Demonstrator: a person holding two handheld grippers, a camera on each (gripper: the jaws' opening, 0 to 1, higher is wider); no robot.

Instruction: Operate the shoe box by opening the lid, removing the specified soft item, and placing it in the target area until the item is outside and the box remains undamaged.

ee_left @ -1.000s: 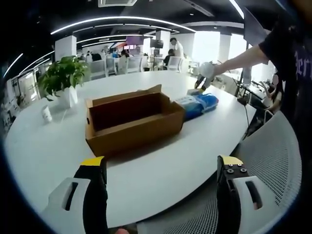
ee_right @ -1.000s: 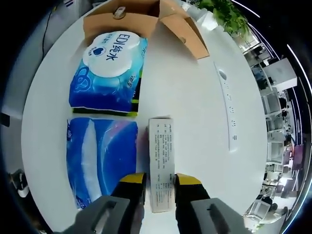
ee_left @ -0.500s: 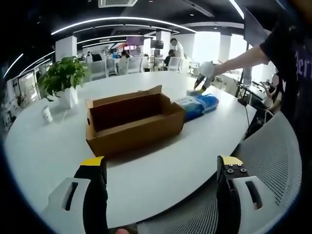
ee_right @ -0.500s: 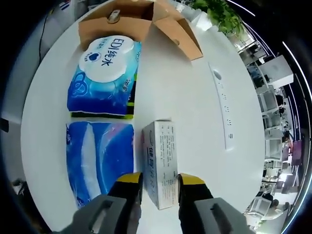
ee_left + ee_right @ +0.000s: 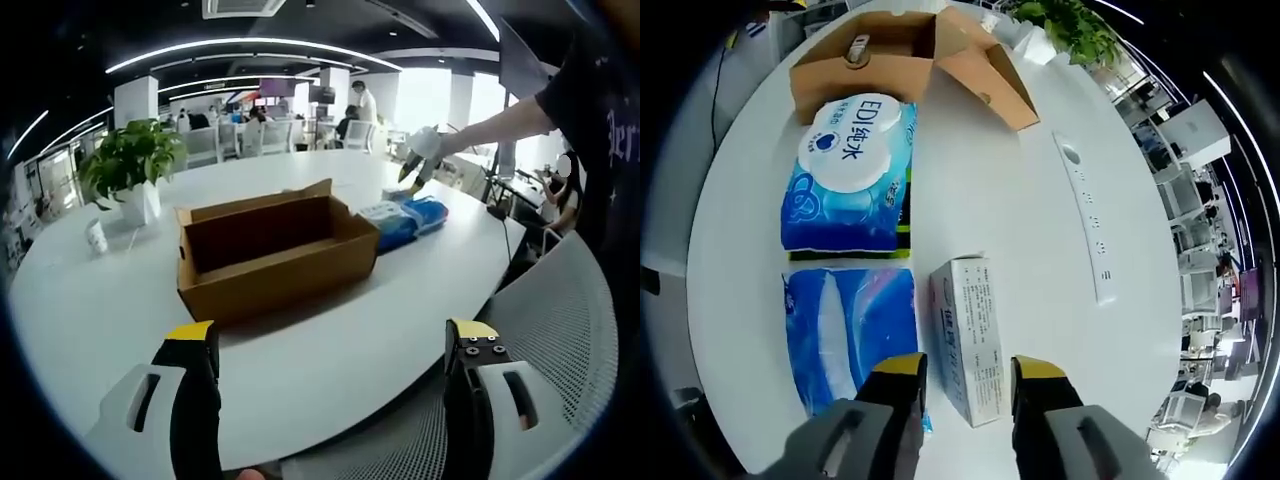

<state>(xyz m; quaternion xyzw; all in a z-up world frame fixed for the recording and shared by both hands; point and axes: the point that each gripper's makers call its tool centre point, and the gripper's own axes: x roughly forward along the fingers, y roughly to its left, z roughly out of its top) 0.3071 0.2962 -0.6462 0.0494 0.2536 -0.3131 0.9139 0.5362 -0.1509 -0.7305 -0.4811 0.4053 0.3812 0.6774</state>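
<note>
Left gripper view: left gripper (image 5: 330, 350) hangs low over the near edge of the white round table (image 5: 90, 310), jaws spread wide, nothing between them. The open shoe box (image 5: 270, 255) sits past the jaw tips, well apart from them, roughly centred between the two. Lid flap stands up along the far side; the part of the inside that shows looks bare cardboard. Right of the box, just beside its end, lie the blue soft packs (image 5: 410, 215) – out of the box, on the tabletop. Beyond them the right gripper (image 5: 415, 168) hovers over that spot, held by the person's outstretched arm (image 5: 500, 120). Potted plant (image 5: 130, 160) and a small white cup (image 5: 96, 235) sit on the far left of the table. White mesh chair back (image 5: 560, 340) at lower right.

Right gripper view: looking down on the table (image 5: 1020, 170). Right gripper (image 5: 968, 368) jaws are parted, with a small white carton (image 5: 970, 335) lying on the table in the gap – its near end sits between the yellow tips; can't tell if either jaw touches it. Two blue soft packs lie left of the carton: one (image 5: 845, 335) just beside the left jaw, the other, printed pack (image 5: 850, 170), further ahead, its far end next to the shoe box (image 5: 900, 50). Box is open, flaps out, at the far end of the view. A long white strip (image 5: 1085, 220) lies on the table to the right.
</note>
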